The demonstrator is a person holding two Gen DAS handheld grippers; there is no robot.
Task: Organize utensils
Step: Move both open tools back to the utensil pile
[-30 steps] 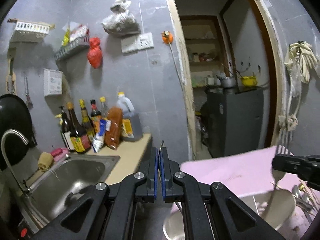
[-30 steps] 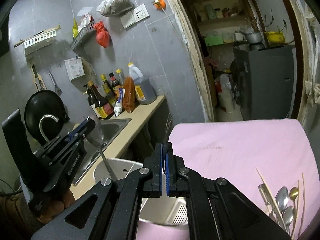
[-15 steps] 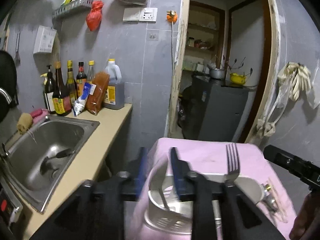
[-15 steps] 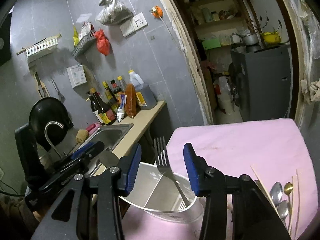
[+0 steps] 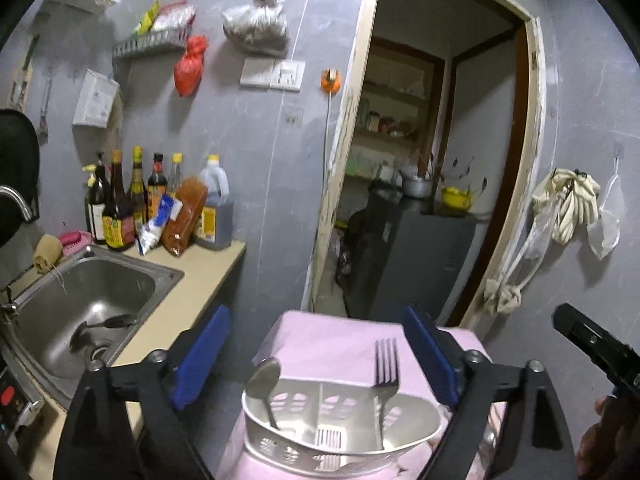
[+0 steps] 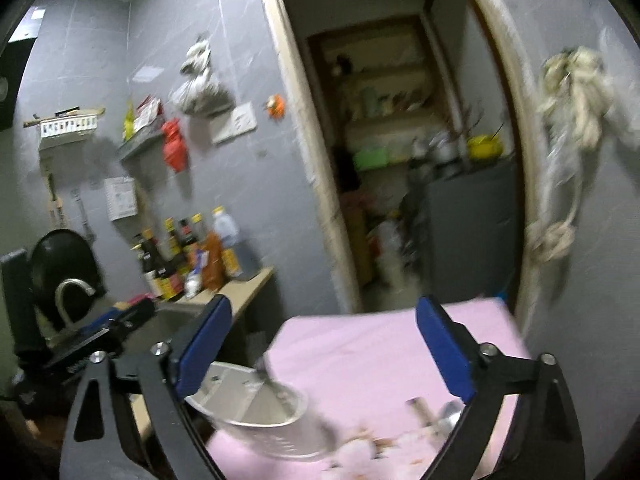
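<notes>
Where a second ago both sets of tongs were pinched shut, the left gripper (image 5: 316,356) and the right gripper (image 6: 324,346) now have their jaws opening wide, with nothing pressed between the blue pads of either. In the left wrist view the white caddy (image 5: 340,436) sits just beyond the left tongs at six o'clock, on the pink cloth (image 5: 332,344). One spoon (image 5: 262,384) stands in its compartment at the nine o'clock side and one fork (image 5: 386,376) in the compartment at three o'clock, both upright and free of the pads. I judge that each hand has just dropped its utensil, so two pieces are now sorted.

The right wrist view is blurred; loose cutlery (image 6: 436,416) lies on the cloth at about five o'clock, too smeared to count. Farther out at nine o'clock is one sink (image 5: 84,304), and behind it roughly six bottles (image 5: 160,200).
</notes>
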